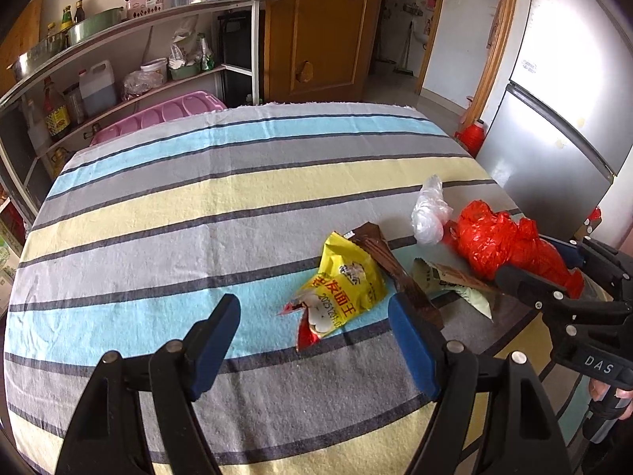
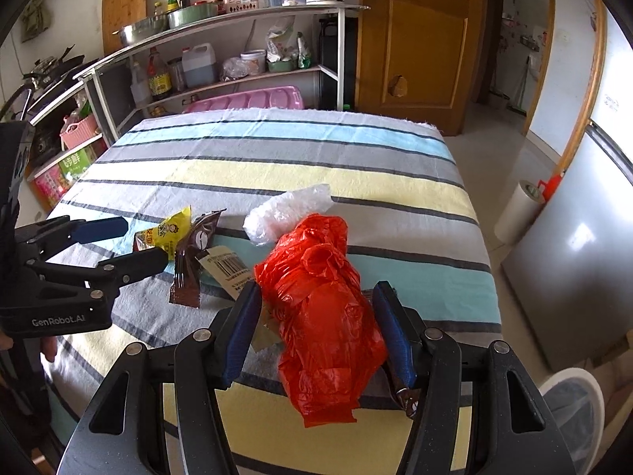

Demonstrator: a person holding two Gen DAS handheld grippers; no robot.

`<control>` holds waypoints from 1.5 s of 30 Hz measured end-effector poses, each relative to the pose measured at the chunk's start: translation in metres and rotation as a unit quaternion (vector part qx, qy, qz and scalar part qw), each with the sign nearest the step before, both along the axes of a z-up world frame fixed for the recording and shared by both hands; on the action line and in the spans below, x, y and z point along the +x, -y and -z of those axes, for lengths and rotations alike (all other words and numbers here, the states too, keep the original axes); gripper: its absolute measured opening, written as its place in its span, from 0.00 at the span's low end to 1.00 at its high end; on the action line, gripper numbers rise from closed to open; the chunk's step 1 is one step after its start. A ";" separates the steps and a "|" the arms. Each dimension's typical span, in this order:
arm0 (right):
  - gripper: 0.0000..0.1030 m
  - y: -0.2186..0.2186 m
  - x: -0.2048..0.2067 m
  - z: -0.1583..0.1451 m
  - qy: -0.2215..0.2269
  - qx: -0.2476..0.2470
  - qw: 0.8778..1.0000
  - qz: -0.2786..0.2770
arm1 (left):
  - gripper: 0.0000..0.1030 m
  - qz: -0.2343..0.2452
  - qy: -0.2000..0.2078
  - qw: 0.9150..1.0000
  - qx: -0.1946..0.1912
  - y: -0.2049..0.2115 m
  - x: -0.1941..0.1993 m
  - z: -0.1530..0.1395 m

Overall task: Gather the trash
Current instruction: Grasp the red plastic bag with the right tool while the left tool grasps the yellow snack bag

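Observation:
A red plastic bag (image 2: 328,308) lies crumpled between the fingers of my right gripper (image 2: 318,330), whose jaws stand close on both sides of it; it also shows in the left wrist view (image 1: 510,245). A clear plastic bag (image 2: 289,213) lies just beyond it. A yellow snack wrapper (image 1: 344,285), a brown wrapper (image 1: 391,273) and a pale barcode wrapper (image 2: 227,267) lie on the striped tablecloth (image 1: 198,206). My left gripper (image 1: 314,340) is open and empty, hovering just short of the yellow wrapper.
A metal shelf rack (image 2: 221,39) with bottles, bowls and a kettle stands behind the table. A pink tray (image 2: 245,99) sits at the far edge. A grey fridge (image 1: 554,126) and a wooden door (image 2: 419,31) are to the right. A white bin (image 2: 573,407) stands on the floor.

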State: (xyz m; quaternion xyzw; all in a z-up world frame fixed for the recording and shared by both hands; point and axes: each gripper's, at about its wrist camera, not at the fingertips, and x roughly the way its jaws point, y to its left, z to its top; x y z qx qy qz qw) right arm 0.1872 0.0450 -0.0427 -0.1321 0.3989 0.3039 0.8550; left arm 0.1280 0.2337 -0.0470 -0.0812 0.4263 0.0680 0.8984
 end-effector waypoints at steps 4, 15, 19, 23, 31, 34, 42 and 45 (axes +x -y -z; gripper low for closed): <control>0.57 0.001 0.002 0.004 -0.011 0.009 1.000 0.002 | 0.76 0.003 -0.001 1.000 -0.010 0.000 0.002 0.003; 0.47 0.000 -0.002 0.005 -0.008 0.014 1.000 -0.002 | 0.56 0.007 -0.002 1.000 -0.007 0.003 0.006 0.006; 0.46 0.001 -0.002 0.006 -0.009 0.018 1.000 -0.001 | 0.47 0.008 0.000 1.000 -0.007 0.005 0.005 0.006; 0.45 0.001 -0.003 0.006 -0.006 0.018 1.000 -0.002 | 0.37 0.005 0.001 1.000 -0.009 0.004 0.005 0.005; 0.45 0.001 -0.003 0.006 -0.006 0.020 1.000 -0.002 | 0.26 0.005 0.001 1.000 -0.005 0.003 0.001 0.005; 0.45 0.001 -0.003 0.007 -0.005 0.020 1.000 -0.003 | 0.31 0.003 0.002 1.000 -0.007 0.000 0.000 0.003; 0.45 0.003 -0.003 0.008 -0.008 0.026 1.000 -0.001 | 0.71 -0.008 0.013 1.000 -0.007 -0.008 0.016 -0.004; 0.45 0.003 -0.004 0.008 -0.008 0.028 1.000 -0.001 | 0.71 -0.011 0.010 1.000 -0.012 -0.010 0.023 -0.001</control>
